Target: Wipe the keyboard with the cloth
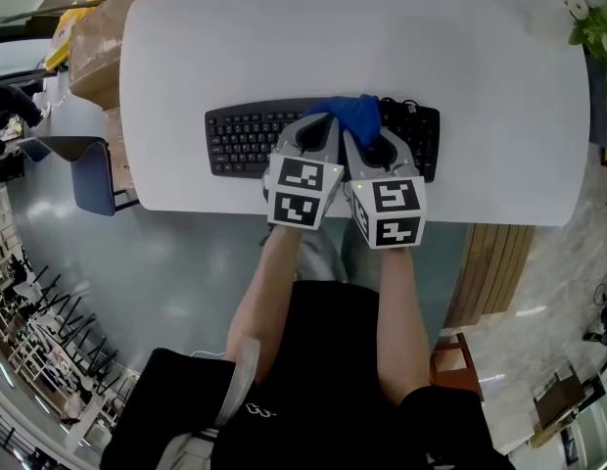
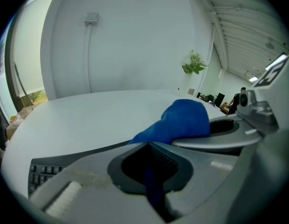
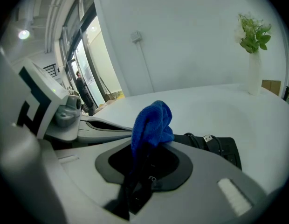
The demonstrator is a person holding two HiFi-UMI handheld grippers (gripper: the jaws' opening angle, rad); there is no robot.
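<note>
Fingers (image 2: 88, 171) of my left gripper (image 2: 148, 146) are shut tight on a thin fold of the blue cloth (image 2: 182, 120). My right gripper (image 3: 144, 148) is clamped on the same cloth, which bunches up ahead of the two. Both grippers sit side by side, close together, over the middle of the black keyboard (image 1: 245, 137). A coiled cable with a plug (image 3: 207, 139) lies on the keyboard's right end. The keyboard sits near the front edge of the white surface (image 1: 333, 37), and a plant (image 3: 253, 34) stands at the far right corner.
</note>
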